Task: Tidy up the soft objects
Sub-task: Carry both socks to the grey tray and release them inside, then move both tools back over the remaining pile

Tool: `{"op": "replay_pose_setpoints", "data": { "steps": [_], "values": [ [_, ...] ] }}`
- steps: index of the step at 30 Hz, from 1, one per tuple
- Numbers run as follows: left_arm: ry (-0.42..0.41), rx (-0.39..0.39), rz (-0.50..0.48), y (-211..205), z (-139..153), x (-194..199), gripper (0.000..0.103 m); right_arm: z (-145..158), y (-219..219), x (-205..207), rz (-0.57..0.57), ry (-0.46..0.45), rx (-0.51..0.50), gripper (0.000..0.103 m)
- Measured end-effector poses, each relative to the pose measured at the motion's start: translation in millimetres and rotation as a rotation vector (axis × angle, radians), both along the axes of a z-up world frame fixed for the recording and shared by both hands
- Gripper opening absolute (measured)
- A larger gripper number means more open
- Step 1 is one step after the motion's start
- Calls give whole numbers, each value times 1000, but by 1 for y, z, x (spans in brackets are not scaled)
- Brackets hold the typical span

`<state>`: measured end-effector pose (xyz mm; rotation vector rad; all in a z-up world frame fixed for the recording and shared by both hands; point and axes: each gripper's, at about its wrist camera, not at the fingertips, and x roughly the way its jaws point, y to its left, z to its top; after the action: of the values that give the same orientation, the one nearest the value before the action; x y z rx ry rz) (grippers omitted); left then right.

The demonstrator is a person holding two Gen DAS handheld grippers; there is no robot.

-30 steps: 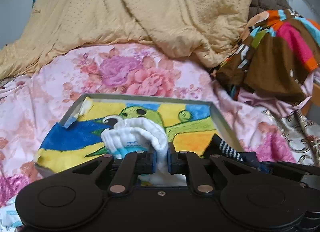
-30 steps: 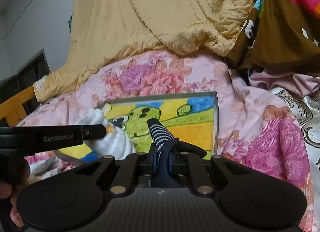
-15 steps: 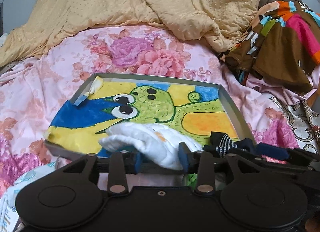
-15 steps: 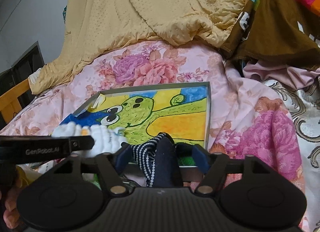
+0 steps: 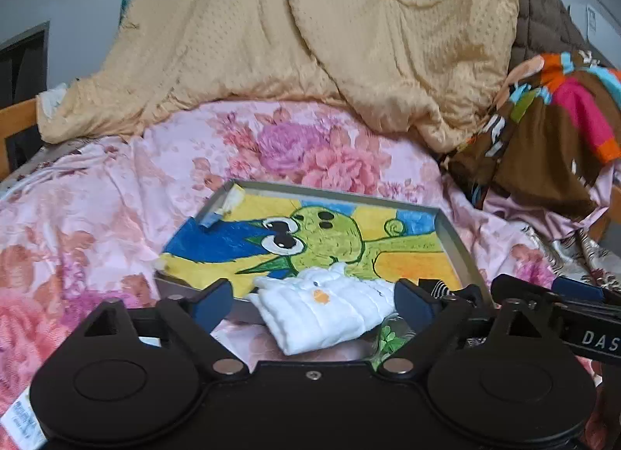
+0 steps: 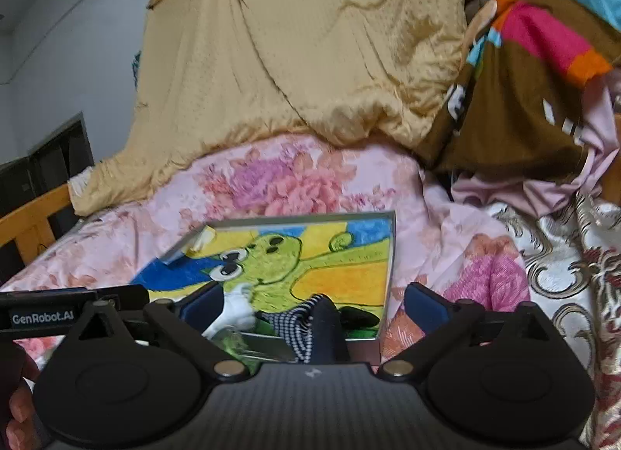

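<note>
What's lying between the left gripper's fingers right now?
In the left wrist view, the white sock lies between the open left gripper fingers, draped over the tray's near rim. The fingers have just been opening and no longer press it.

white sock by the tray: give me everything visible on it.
The white sock is soft ribbed knit with a small orange mark and a tiny blue one. It lies flat and slightly crumpled, draped over the near rim of the tray, one end on the painted liner, the other hanging onto the floral bedding. It sits between the open left gripper's fingers, unclamped.
</note>
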<state>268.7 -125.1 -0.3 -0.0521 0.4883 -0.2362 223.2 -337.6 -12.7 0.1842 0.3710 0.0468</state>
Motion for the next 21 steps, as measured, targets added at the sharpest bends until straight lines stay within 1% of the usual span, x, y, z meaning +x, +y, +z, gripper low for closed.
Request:
{"op": "replay_pose_setpoints", "data": {
  "steps": [9,12,16,21],
  "values": [
    [-65,-4,14,34,19,-60,101,24,22,-54,5,-83,-36,103],
    [-77,-9,18,45,23,-79,101,28,29,-72,1,-82,-30,103],
    [-85,-26,24,60,24,-105,102,30,42,-92,3,-76,-66,103],
    [-88,-13,21,74,24,-132,102,29,59,-114,16,-71,-85,103]
  ]
}}
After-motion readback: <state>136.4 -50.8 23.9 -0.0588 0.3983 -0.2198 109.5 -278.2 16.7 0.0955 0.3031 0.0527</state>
